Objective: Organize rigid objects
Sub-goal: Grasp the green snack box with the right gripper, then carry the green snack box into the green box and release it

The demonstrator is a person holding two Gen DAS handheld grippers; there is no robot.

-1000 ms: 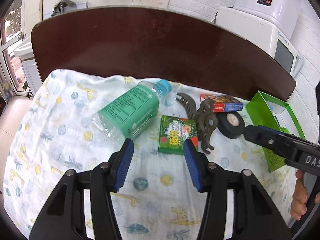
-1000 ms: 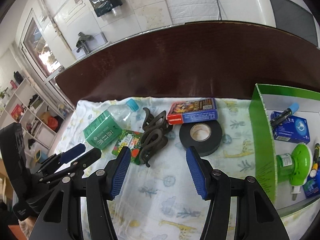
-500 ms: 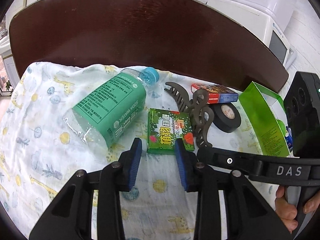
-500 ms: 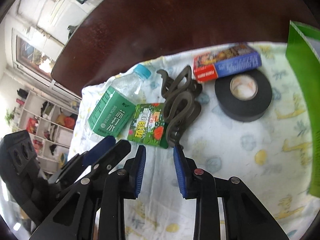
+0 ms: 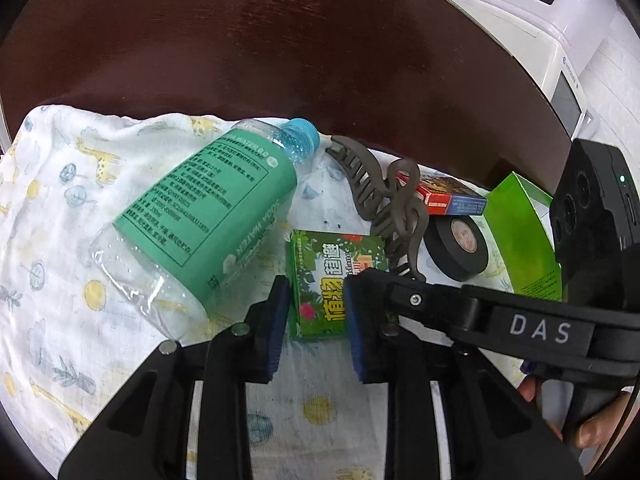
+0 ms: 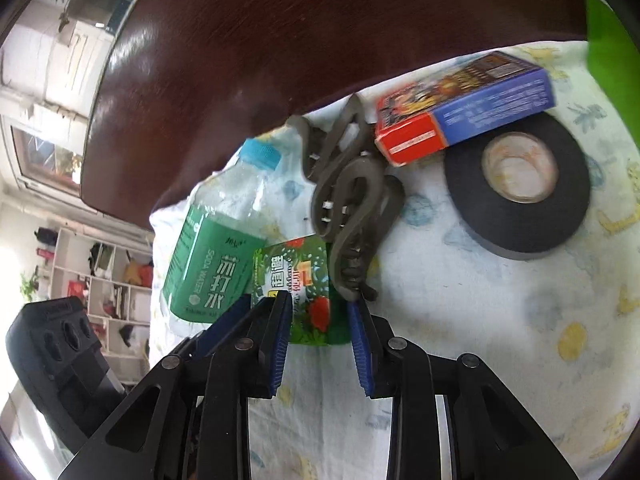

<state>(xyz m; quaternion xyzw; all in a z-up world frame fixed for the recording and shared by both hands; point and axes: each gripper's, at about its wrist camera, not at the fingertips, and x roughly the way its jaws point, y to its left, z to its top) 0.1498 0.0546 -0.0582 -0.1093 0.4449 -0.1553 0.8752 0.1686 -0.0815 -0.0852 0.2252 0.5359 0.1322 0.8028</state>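
Observation:
A small green packet lies on the patterned cloth. My left gripper has its blue pads on either side of the packet's near end, partly closed; contact is unclear. My right gripper also straddles the packet from the other side, and its finger crosses the left wrist view. A brown hair claw rests against the packet's far edge. A green-labelled bottle lies on its side at left.
A black tape roll and a red and blue box lie to the right. A green box stands at the far right. The dark wooden table extends beyond the cloth. A white appliance stands behind.
Both grippers have moved forward and down to the green packet and narrowed their jaws from wide open to just around it.

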